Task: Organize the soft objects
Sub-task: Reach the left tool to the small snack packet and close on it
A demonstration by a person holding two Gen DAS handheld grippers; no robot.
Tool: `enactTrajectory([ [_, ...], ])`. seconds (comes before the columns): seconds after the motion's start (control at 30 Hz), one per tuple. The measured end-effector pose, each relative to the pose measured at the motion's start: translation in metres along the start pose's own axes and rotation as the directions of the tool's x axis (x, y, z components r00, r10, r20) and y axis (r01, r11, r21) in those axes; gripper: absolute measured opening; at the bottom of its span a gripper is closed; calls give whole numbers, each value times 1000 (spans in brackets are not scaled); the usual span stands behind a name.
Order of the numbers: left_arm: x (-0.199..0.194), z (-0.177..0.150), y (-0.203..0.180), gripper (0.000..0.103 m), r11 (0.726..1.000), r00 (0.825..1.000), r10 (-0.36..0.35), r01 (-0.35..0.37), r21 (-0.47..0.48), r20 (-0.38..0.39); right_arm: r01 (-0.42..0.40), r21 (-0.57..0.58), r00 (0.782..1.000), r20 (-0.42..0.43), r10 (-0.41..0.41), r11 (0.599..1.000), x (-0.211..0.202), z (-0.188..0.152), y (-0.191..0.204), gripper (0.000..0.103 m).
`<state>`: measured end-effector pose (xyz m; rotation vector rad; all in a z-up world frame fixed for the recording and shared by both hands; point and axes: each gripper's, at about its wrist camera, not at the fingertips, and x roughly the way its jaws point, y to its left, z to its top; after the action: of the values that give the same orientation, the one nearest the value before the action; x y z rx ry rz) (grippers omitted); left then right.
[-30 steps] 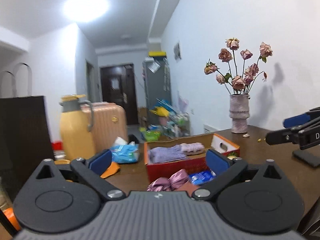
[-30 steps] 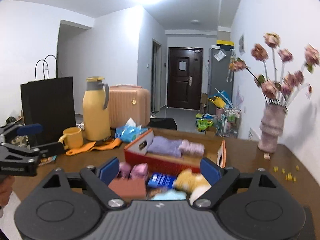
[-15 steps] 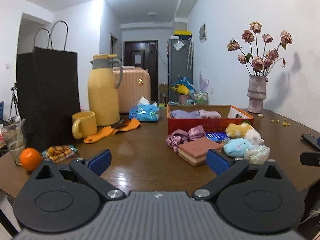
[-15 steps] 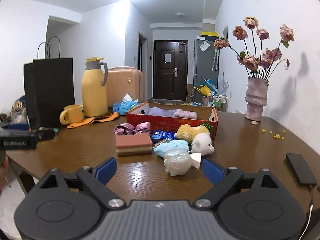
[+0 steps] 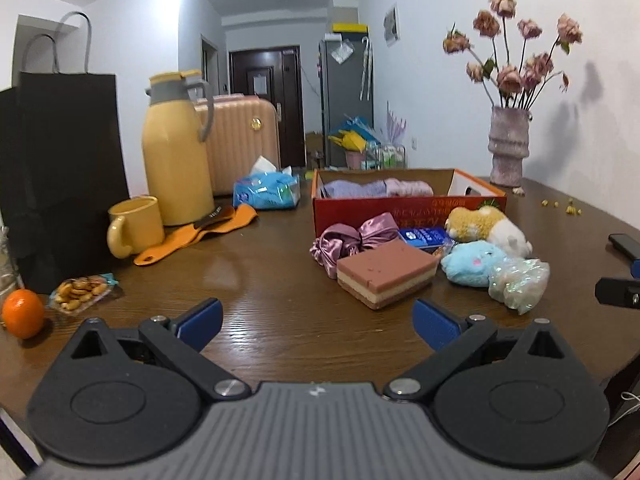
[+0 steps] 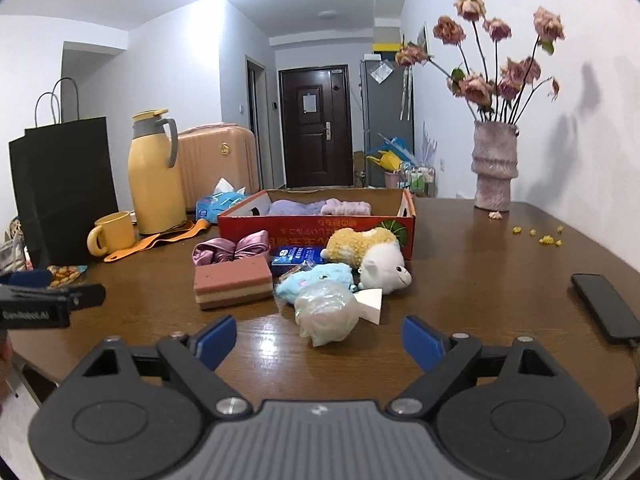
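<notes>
Nearest first: right gripper (image 6: 318, 336) hangs low over the table's (image 6: 480, 264) near edge, jaws wide and just easing inward, nothing between them. Left gripper (image 5: 318, 322) likewise spread, empty, over bare wood.

Just ahead of the right jaws, a crinkly clear-wrapped soft bundle (image 6: 326, 312) with a white paper tag touching it. Risk: slick film may slide out of the pads, or the tag gets pinched instead.

Behind it, packed tight: blue plush (image 6: 314, 282), white-and-yellow plush (image 6: 372, 254), layered pink sponge block (image 6: 232, 282), satin scrunchie (image 6: 230, 248), and a blue packet (image 6: 296, 258) wedged among them. Risk: a grab at one drags its neighbours, or picks up the packet, which looks not soft.

Further back, red cardboard box (image 6: 316, 228), open, purple and pink cloths already inside. Its near wall could catch a low carry and shove the light box.

Sides: phone (image 6: 604, 306) at right, mug (image 5: 134, 226) and orange (image 5: 22, 312) at left, vase (image 6: 494, 166) far right. A wide swing could knock any of them.
</notes>
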<state>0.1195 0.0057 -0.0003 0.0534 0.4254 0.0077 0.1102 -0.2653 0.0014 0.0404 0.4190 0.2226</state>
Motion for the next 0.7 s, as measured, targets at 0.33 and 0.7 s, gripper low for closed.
enactTrajectory([
  [0.33,77,26,-10,103,994,988,-101,97,-40,-117,-48,-7,996,-80,47,999,85,28,-7,76],
  [0.7,115,27,-74,102,954,943,-289,298,37,-168,-226,249,961,-101,258,942,114,23,-58,58],
])
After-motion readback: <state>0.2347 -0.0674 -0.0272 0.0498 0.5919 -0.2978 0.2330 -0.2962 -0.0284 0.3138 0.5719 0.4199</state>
